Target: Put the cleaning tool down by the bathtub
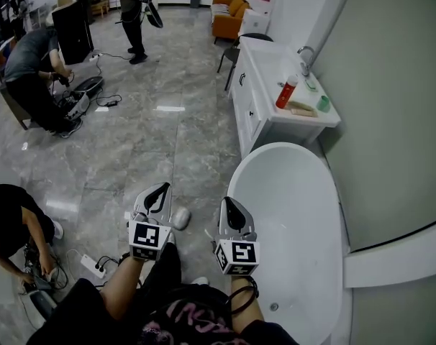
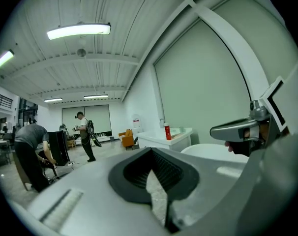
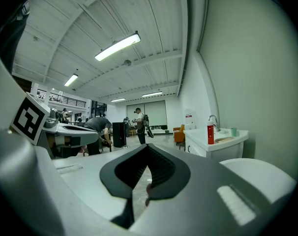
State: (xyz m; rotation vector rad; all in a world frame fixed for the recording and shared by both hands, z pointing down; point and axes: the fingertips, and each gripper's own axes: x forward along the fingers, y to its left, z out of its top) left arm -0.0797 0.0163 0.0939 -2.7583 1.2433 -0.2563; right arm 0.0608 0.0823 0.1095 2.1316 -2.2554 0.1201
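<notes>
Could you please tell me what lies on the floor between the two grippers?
Head view: a small pale rounded object, possibly the cleaning tool, lies on the floor between the left gripper and right gripper, nearer the left.

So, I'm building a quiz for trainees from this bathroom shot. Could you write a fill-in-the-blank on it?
1. The bottle standing on the vanity counter is ___ in colour.
2. The white bathtub lies on the person's ___ side.
3. The jaws of the left gripper and of the right gripper are ___, with nothing between them.
4. The armchair at the far end of the room is ___.

Missing words: red; right; shut; orange.
</notes>
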